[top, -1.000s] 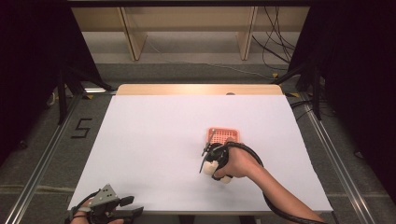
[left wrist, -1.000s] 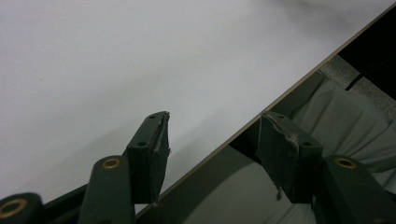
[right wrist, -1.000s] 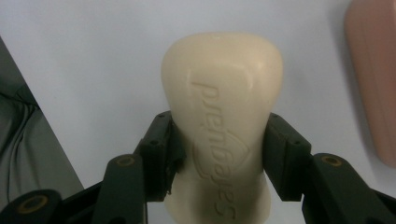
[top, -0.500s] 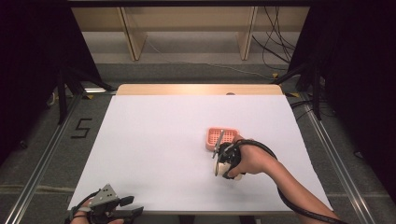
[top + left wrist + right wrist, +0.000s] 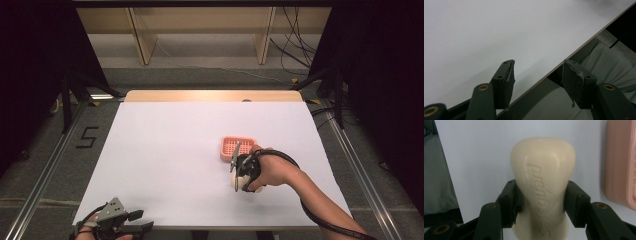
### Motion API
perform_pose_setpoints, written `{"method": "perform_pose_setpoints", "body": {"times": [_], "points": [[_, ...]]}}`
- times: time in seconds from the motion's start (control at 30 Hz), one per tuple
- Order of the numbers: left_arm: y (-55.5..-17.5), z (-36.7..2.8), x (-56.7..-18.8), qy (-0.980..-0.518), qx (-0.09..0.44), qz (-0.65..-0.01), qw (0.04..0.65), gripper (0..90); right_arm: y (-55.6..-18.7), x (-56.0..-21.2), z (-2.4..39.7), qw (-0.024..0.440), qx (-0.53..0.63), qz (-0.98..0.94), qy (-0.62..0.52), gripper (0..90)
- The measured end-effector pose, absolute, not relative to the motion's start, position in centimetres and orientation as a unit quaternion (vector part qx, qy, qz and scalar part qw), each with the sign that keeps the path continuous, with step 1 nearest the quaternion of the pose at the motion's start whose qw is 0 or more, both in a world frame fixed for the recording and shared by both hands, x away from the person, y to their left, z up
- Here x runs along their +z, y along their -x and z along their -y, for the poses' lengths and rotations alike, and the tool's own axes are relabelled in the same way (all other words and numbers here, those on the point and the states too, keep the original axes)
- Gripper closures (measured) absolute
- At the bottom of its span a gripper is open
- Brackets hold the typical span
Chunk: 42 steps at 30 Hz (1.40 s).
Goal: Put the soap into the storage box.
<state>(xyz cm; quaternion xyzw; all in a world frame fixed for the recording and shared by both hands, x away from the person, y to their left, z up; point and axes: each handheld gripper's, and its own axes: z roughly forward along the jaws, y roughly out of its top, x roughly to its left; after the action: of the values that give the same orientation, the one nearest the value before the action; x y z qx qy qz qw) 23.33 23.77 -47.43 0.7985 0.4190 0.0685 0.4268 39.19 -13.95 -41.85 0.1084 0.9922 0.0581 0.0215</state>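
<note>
Presently: one white desk [image 5: 165, 150], two hand-held grippers, one bar of soap, one pink soap dish.

Right hand-held gripper [image 5: 239, 171] over the right-centre of the desk, gripped by the right hand [image 5: 272, 170], cable looping round the wrist. In the right gripper view [image 5: 541, 202], both black jaws pressed against the sides of one cream soap bar [image 5: 542, 180], pinching it at its narrowed waist; rounded upper end standing clear above the jaws, embossed lettering down the face, wording not legible with confidence. Soap bar in the high view [image 5: 240, 182] showing as a pale lump under the gripper, near the front-right of the desk; lifted or resting on the surface, cannot tell.

One pink soap dish [image 5: 238, 148] lying flat on the desk just beyond the right gripper, slotted top up. Same dish at the right edge of the right gripper view [image 5: 620, 162], close beside the soap, a strip of white desk between them.

Left hand-held gripper [image 5: 131, 222] at the front-left corner of the desk, grey plate on top. In the left gripper view [image 5: 537, 80], jaws spread wide, empty, straddling the desk edge [image 5: 584, 43]; grey cloth [image 5: 609, 62] below.
</note>
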Motion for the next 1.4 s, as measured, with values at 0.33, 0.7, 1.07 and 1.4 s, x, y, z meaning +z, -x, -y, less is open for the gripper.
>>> {"method": "perform_pose_setpoints", "body": {"times": [0.33, 0.7, 1.07, 1.4], "points": [[-23.3, -23.8, -47.4, -0.798, 0.069, -0.419, 0.427, 42.7, -39.8, -41.6, 14.6, 0.027, 0.058, -0.995, -0.082, 50.6], [-23.3, -23.8, -47.4, -0.797, 0.070, -0.420, 0.429, 42.7, -40.3, -41.0, 15.5, 0.033, 0.041, -0.994, -0.097, 50.6], [-23.3, -23.9, -47.3, -0.803, 0.067, -0.416, 0.422, 42.7, -41.2, -41.1, 16.1, 0.042, 0.053, -0.993, -0.099, 50.6], [-23.3, -23.8, -47.4, -0.797, 0.070, -0.420, 0.428, 42.7, -41.6, -40.5, 16.6, 0.096, 0.077, -0.987, -0.108, 50.6]]}}
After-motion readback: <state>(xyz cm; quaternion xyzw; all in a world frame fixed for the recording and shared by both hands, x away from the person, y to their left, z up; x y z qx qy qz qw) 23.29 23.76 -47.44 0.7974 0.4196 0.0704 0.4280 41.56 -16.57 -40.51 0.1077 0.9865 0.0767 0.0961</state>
